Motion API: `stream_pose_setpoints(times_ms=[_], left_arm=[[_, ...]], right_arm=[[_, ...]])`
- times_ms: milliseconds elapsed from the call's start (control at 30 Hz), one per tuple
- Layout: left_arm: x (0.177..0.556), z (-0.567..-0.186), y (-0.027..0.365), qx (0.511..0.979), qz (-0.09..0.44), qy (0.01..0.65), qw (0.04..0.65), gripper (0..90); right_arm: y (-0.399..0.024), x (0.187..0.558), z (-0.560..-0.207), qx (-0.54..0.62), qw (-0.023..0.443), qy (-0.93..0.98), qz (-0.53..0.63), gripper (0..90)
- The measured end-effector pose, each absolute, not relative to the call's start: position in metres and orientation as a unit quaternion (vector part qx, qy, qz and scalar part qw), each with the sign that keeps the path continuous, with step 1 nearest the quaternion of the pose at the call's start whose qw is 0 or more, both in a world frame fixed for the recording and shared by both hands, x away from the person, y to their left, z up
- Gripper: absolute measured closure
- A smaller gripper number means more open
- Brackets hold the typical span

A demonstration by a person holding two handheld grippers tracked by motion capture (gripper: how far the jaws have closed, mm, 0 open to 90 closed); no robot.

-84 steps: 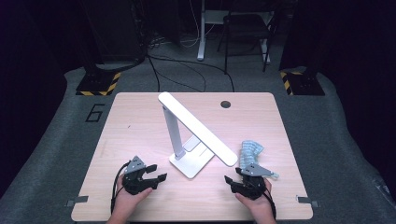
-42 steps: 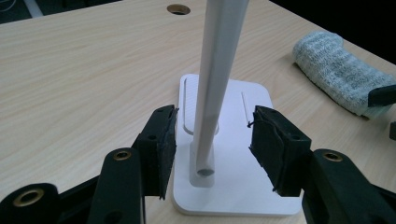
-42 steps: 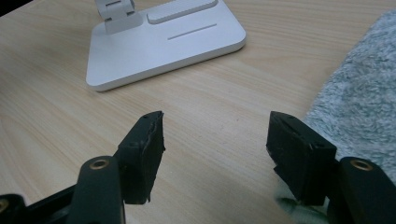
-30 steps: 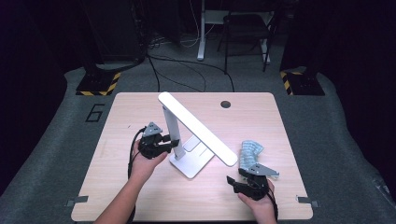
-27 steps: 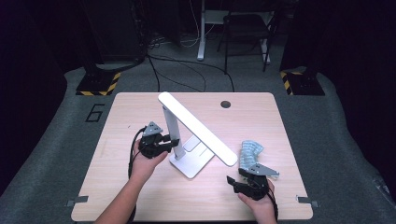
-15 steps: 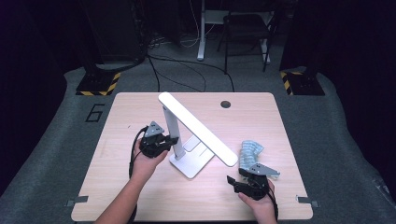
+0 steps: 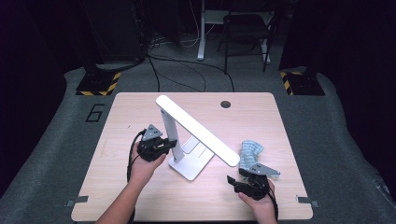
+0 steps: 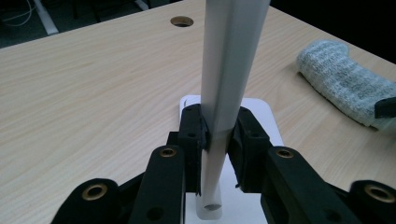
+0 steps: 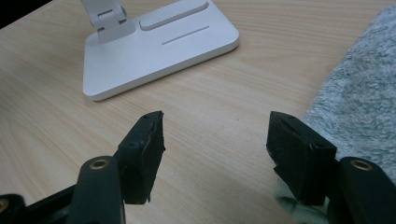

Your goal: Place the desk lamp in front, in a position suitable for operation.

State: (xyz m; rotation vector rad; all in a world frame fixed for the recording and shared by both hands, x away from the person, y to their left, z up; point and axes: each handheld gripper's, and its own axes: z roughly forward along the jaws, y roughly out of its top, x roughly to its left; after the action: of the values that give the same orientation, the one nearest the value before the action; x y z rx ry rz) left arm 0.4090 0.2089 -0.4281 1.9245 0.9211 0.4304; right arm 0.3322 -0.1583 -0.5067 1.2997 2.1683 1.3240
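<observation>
A white desk lamp (image 7: pixel 189 163) stands mid-table, its long flat head (image 7: pixel 196 128) sloping down to the right from a slim upright post (image 7: pixel 169 133). My left gripper (image 7: pixel 169 145) reaches in from the left and is shut on that post low down. In the left gripper view both pads press the white post (image 8: pixel 233 56) between the left gripper's (image 8: pixel 218 135) jaws. My right gripper (image 7: pixel 232 183) rests near the front right edge, open, pointing left toward the lamp base (image 9: pixel 154 51). Nothing lies between the right gripper's (image 9: pixel 215 135) jaws. A grey-blue cloth (image 7: pixel 250 151) lies just behind it.
The wooden table (image 7: pixel 130 107) has a round cable hole (image 7: pixel 225 103) at the back. The fuzzy cloth (image 9: pixel 359 107) touches the right jaw's side in the right gripper view and lies to the right in the left gripper view (image 8: pixel 341 81). Dark floor, cables and stands surround the table.
The left hand has moved from the front left of the table up to the lamp post and stays there. The right hand has not moved.
</observation>
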Motion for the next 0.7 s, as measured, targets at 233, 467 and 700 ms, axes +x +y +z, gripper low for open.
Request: stream_pose_setpoints(times_ms=[233, 467, 700], left_arm=[[0.396, -0.429, 0.211, 0.784, 0.167, 0.371, 0.470, 74.1], [0.384, -0.428, 0.213, 0.792, 0.152, 0.358, 0.471, 73.6], [0.386, -0.423, 0.216, 0.784, 0.132, 0.360, 0.488, 65.3]], right_arm=[[-0.159, 0.332, -0.506, 0.456, 0.138, 0.748, 0.462, 36.4], [-0.160, 0.332, -0.507, 0.457, 0.139, 0.748, 0.461, 36.4], [-0.160, 0.332, -0.507, 0.459, 0.139, 0.746, 0.462, 36.5]])
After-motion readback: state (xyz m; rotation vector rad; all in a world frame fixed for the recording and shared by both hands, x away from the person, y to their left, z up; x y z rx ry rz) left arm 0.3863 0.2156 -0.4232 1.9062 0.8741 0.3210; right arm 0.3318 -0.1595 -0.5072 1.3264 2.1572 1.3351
